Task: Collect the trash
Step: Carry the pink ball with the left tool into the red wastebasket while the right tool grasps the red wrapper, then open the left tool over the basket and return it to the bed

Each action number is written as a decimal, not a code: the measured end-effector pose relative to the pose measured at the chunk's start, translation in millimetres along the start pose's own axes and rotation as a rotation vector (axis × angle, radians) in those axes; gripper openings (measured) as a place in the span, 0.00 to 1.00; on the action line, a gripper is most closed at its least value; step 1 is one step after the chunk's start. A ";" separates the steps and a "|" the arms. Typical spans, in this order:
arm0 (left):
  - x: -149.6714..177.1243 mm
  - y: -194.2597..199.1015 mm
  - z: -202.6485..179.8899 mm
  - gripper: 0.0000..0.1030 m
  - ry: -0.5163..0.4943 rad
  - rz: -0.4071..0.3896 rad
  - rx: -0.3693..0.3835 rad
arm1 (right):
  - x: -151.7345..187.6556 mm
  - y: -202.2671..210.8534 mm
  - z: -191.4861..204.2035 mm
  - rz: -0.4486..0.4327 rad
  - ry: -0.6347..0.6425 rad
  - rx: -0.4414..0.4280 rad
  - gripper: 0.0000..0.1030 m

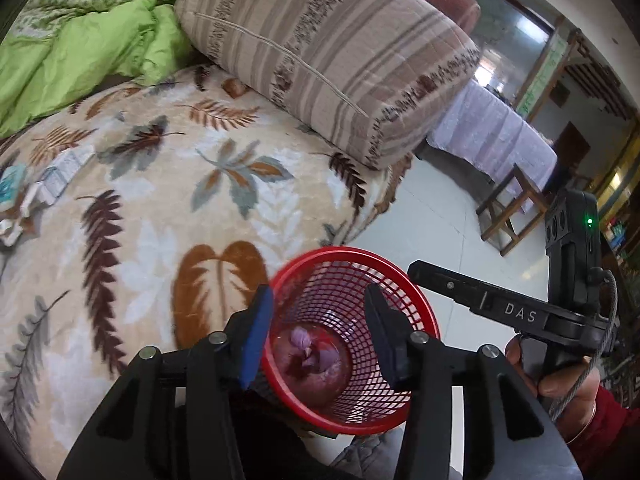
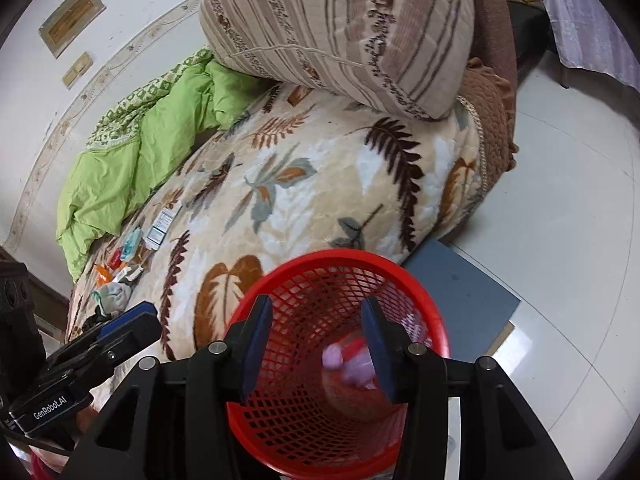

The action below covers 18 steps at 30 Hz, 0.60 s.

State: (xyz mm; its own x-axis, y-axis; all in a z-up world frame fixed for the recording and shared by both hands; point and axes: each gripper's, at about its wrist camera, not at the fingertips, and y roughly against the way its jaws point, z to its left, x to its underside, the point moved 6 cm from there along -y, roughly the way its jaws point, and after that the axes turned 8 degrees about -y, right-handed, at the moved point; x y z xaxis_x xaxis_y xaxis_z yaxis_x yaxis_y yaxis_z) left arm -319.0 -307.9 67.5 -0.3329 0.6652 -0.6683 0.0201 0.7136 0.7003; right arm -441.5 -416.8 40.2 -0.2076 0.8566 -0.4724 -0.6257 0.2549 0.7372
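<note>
Trash: pale purple crumpled pieces (image 1: 306,350) inside one red mesh basket (image 2: 416,288); several wrappers (image 2: 128,252) on bed (image 2: 320,200). Two tongs, left (image 1: 318,336) and right (image 2: 316,344), both released, empty.

The right hand-held gripper (image 2: 316,346) hangs open over a red mesh basket (image 2: 320,440) holding pale purple scraps (image 2: 352,364).

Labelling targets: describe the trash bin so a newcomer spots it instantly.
Start at the bed with the leaf-print blanket. At its near edge, below the striped pillow, stands the red mesh basket, pale purple scraps in its bottom. It is the only bright red, see-through lattice container around.
</note>
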 end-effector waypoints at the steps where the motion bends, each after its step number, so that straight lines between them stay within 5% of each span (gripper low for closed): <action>1: 1.4 6.1 6.3 0.47 0.009 -0.009 -0.012 | -0.6 -1.5 6.1 0.000 0.001 -0.014 0.48; 5: 11.2 31.0 36.6 0.57 0.040 -0.042 -0.116 | 1.6 -9.1 33.5 0.007 0.031 -0.059 0.50; 18: 57.4 110.4 133.3 0.61 0.204 -0.098 -0.316 | 39.4 -52.4 150.3 0.116 0.233 -0.192 0.50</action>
State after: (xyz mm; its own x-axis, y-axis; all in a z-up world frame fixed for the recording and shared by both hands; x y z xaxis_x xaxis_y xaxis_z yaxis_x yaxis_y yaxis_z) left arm -210.2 -161.6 73.0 -0.5000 0.5171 -0.6947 -0.3019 0.6478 0.6995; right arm -303.8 -329.0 55.5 -0.4382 0.7439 -0.5046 -0.7135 0.0536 0.6986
